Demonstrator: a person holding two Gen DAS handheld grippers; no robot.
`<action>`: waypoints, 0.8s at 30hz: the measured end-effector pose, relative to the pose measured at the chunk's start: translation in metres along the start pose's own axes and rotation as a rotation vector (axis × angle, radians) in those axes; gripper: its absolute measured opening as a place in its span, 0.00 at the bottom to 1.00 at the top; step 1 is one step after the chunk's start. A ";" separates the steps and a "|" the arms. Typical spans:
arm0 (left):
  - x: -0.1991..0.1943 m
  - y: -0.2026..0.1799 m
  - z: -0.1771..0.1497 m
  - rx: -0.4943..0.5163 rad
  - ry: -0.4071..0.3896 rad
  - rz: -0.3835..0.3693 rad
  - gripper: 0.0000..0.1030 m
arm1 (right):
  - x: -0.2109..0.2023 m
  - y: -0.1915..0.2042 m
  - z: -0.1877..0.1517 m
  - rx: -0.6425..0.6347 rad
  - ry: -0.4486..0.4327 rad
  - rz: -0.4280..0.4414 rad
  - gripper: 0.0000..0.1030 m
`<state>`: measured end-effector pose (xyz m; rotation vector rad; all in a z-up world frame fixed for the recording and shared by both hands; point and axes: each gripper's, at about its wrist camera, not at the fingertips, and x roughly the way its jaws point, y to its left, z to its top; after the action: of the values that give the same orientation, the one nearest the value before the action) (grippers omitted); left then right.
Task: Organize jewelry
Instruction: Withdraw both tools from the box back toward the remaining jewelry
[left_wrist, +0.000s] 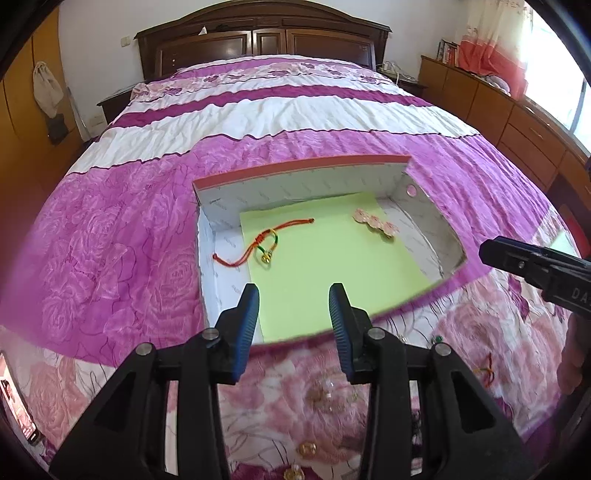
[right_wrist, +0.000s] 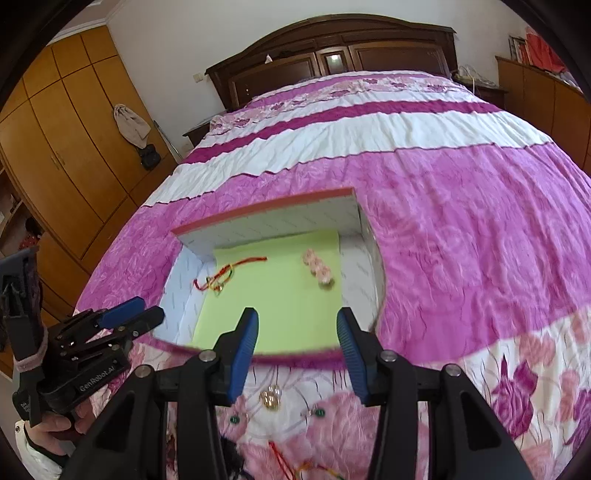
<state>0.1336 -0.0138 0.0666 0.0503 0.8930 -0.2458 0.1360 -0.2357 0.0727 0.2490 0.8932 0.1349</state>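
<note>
A white box (left_wrist: 295, 177) (right_wrist: 266, 221) with a red rim and green paper lining (left_wrist: 325, 258) lies on the bed. Inside lie a red cord bracelet (left_wrist: 266, 240) (right_wrist: 221, 277) and a pink flower piece (left_wrist: 375, 220) (right_wrist: 317, 267). My left gripper (left_wrist: 293, 295) is open and empty above the box's near edge; it also shows in the right wrist view (right_wrist: 136, 314). My right gripper (right_wrist: 297, 321) is open and empty over the box's near edge. Loose jewelry lies on the quilt in front: gold beads (right_wrist: 271, 398) (left_wrist: 325, 395), green earrings (right_wrist: 319, 411), red cord (left_wrist: 485, 371).
The pink and white floral quilt (left_wrist: 258, 122) covers the bed. A dark wooden headboard (left_wrist: 258, 40) stands at the far end. Orange wardrobes (right_wrist: 66, 147) stand left, low drawers (left_wrist: 498, 110) right. A phone (left_wrist: 16, 402) lies at the near left.
</note>
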 end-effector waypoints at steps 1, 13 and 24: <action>-0.002 0.000 -0.002 -0.001 0.002 -0.005 0.30 | -0.001 -0.001 -0.003 0.003 0.003 -0.003 0.46; -0.001 -0.005 -0.030 0.008 0.058 -0.034 0.32 | -0.007 -0.012 -0.045 0.009 0.071 -0.025 0.46; 0.024 -0.014 -0.054 0.028 0.140 -0.046 0.32 | -0.005 -0.035 -0.087 0.052 0.154 -0.048 0.46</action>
<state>0.1031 -0.0240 0.0150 0.0735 1.0311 -0.2999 0.0652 -0.2564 0.0151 0.2678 1.0561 0.0868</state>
